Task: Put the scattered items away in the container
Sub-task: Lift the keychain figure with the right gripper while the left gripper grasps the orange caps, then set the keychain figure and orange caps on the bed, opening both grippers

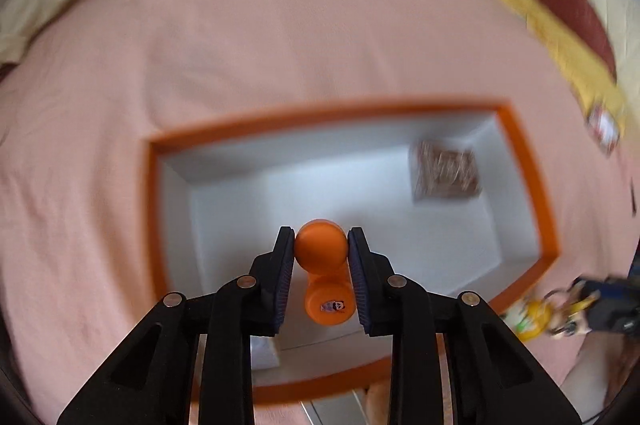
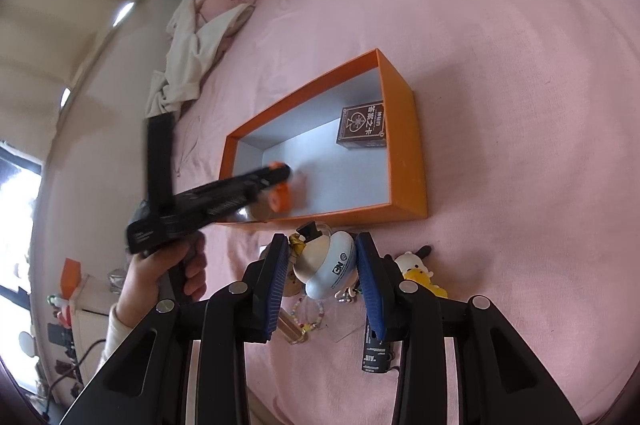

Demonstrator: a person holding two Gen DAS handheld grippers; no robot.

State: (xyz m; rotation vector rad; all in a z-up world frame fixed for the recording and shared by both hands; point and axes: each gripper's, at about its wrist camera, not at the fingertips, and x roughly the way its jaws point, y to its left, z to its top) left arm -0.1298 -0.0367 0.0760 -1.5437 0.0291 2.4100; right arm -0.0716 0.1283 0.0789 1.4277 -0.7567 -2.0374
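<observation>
My left gripper is shut on an orange bottle-shaped toy and holds it over the inside of the orange box with a grey-white floor. A brown card box lies in the box's far right corner. In the right wrist view the left gripper shows blurred over the box, with the card box inside. My right gripper is open around a white rounded figure toy lying on the pink bedsheet just in front of the box.
A yellow and white plush charm, a bead bracelet and a small black cylinder lie on the sheet near the right gripper. A crumpled white cloth lies at the bed's far left. A yellow and red pillow lies right.
</observation>
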